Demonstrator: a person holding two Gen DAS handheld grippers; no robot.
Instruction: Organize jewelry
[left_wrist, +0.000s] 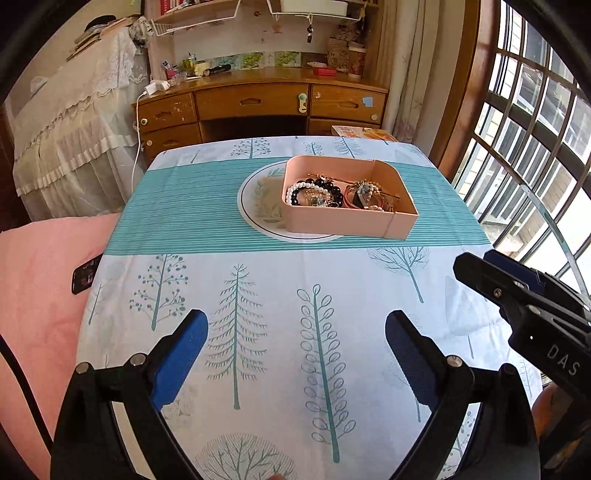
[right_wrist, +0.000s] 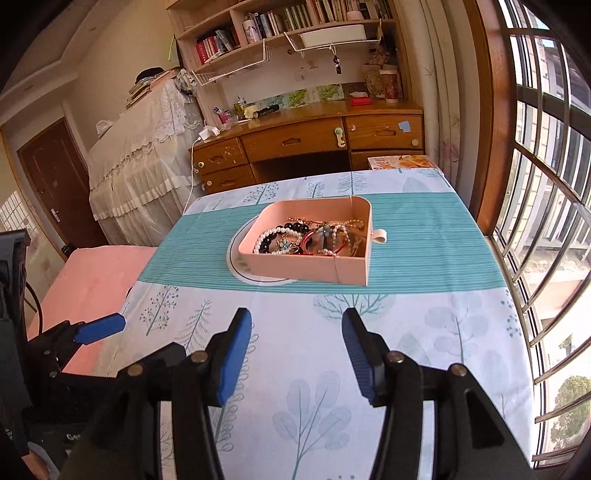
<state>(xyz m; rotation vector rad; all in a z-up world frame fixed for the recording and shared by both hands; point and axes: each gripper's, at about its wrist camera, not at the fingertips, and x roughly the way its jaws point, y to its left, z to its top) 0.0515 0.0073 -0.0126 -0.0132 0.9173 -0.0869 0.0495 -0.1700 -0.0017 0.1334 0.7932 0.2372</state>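
A pink box (left_wrist: 334, 221) (right_wrist: 295, 266) holds a heap of jewelry (left_wrist: 332, 192) (right_wrist: 306, 240): pearl and black bead bracelets, red bangles, gold chains. It rests partly on a white plate with a leaf pattern (left_wrist: 258, 199) (right_wrist: 236, 271) on the teal stripe of the tablecloth. My left gripper (left_wrist: 295, 332) is open and empty over the near part of the table, well short of the box. My right gripper (right_wrist: 297, 332) is open and empty, also short of the box. The right gripper shows in the left wrist view (left_wrist: 517, 295); the left one shows in the right wrist view (right_wrist: 96, 328).
The table (left_wrist: 258, 302) carries a tree-print cloth. A pink bed cover (left_wrist: 40, 280) with a dark phone (left_wrist: 85, 275) lies to the left. A wooden desk (left_wrist: 258, 99) stands behind the table. A barred window (left_wrist: 535, 147) runs along the right.
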